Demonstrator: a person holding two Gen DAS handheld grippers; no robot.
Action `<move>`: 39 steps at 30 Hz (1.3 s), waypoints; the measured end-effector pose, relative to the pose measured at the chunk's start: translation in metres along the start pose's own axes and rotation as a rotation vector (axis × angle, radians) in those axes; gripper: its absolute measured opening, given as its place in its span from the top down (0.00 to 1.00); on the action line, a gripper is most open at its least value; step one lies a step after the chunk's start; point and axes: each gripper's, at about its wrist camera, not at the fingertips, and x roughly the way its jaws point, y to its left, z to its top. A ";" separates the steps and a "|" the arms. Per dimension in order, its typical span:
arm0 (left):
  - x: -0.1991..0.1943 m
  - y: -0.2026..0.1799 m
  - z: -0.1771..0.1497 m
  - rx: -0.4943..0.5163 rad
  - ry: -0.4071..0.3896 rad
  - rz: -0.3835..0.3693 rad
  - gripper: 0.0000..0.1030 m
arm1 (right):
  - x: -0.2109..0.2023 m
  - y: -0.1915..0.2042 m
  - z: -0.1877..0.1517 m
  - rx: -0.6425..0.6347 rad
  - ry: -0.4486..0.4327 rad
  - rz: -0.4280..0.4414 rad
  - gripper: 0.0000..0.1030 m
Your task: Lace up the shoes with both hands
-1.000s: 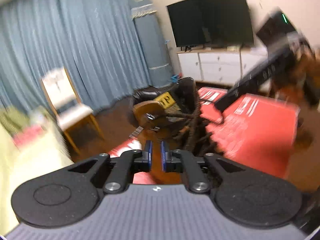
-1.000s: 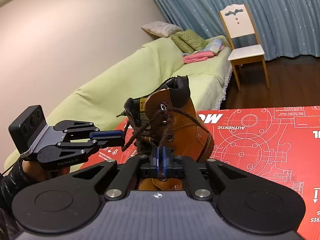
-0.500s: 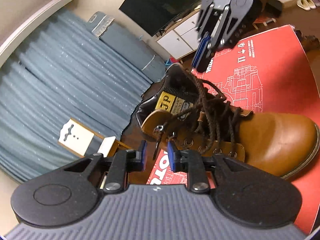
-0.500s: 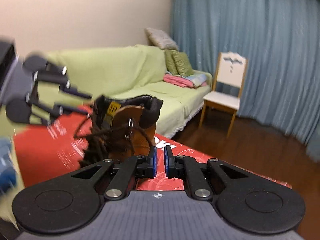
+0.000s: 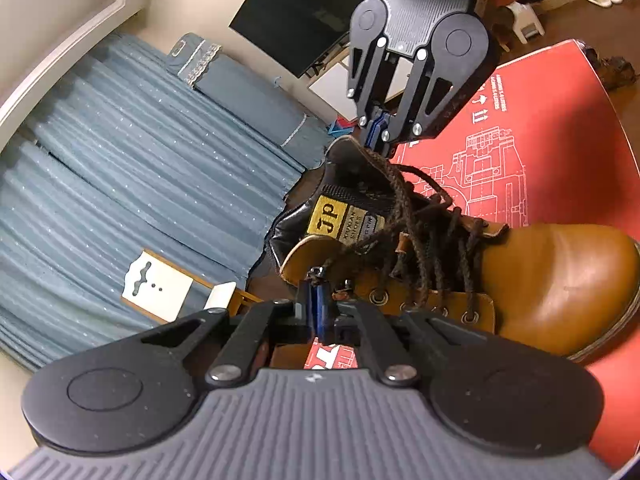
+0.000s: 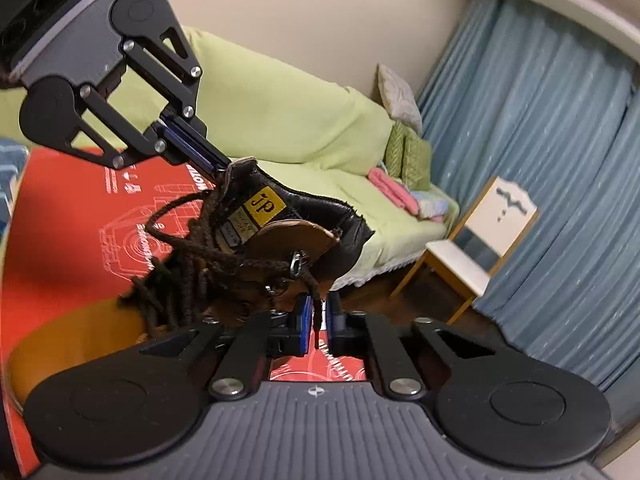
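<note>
The left gripper (image 5: 316, 304) has its jaws closing, pinched on a lace end by the near top eyelet. The right gripper (image 6: 316, 320) jaws are closing too, the other lace end (image 6: 316, 312) hanging between them, not yet pressed. The boot (image 5: 540, 280) stands on the red mat (image 5: 560, 140). Lower eyelets look threaded but loose; tightening and tying seem left.

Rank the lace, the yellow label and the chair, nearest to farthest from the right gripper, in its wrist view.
Right gripper, jaws closing:
1. lace, hanging between its jaws.
2. yellow label, up and left.
3. chair, far right.
</note>
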 end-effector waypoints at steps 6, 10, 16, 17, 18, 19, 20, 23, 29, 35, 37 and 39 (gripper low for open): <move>-0.005 0.008 -0.018 -0.070 0.080 0.066 0.99 | 0.006 -0.011 -0.008 0.102 0.049 -0.066 1.00; -0.011 0.013 -0.044 -0.153 0.168 0.074 0.99 | 0.008 -0.018 -0.023 0.158 0.130 -0.120 1.00; -0.019 -0.009 -0.058 -0.241 0.186 -0.012 0.99 | 0.000 -0.018 -0.043 0.222 0.221 -0.079 1.00; -0.019 -0.012 -0.056 -0.244 0.182 -0.029 0.99 | -0.001 -0.017 -0.045 0.231 0.240 -0.064 1.00; -0.018 -0.015 -0.054 -0.242 0.178 -0.044 0.99 | -0.002 -0.014 -0.045 0.248 0.255 -0.041 1.00; -0.018 -0.017 -0.052 -0.243 0.175 -0.058 0.99 | -0.004 -0.011 -0.045 0.265 0.269 -0.018 1.00; -0.017 -0.021 -0.051 -0.245 0.173 -0.073 0.99 | -0.005 -0.008 -0.044 0.277 0.275 0.003 1.00; -0.015 -0.030 -0.050 -0.248 0.166 -0.099 0.99 | -0.013 -0.004 -0.043 0.311 0.292 0.044 1.00; -0.020 -0.039 -0.044 -0.301 0.123 -0.128 0.99 | -0.008 0.015 -0.053 0.344 0.366 0.119 1.00; -0.025 -0.040 -0.053 -0.376 0.174 -0.146 0.96 | -0.031 -0.002 -0.053 0.508 0.252 0.113 1.00; -0.027 -0.044 -0.056 -0.418 0.187 -0.153 0.96 | -0.036 -0.005 -0.052 0.548 0.236 0.121 0.98; -0.031 -0.046 -0.056 -0.478 0.179 -0.172 0.96 | -0.039 -0.002 -0.052 0.568 0.228 0.128 0.97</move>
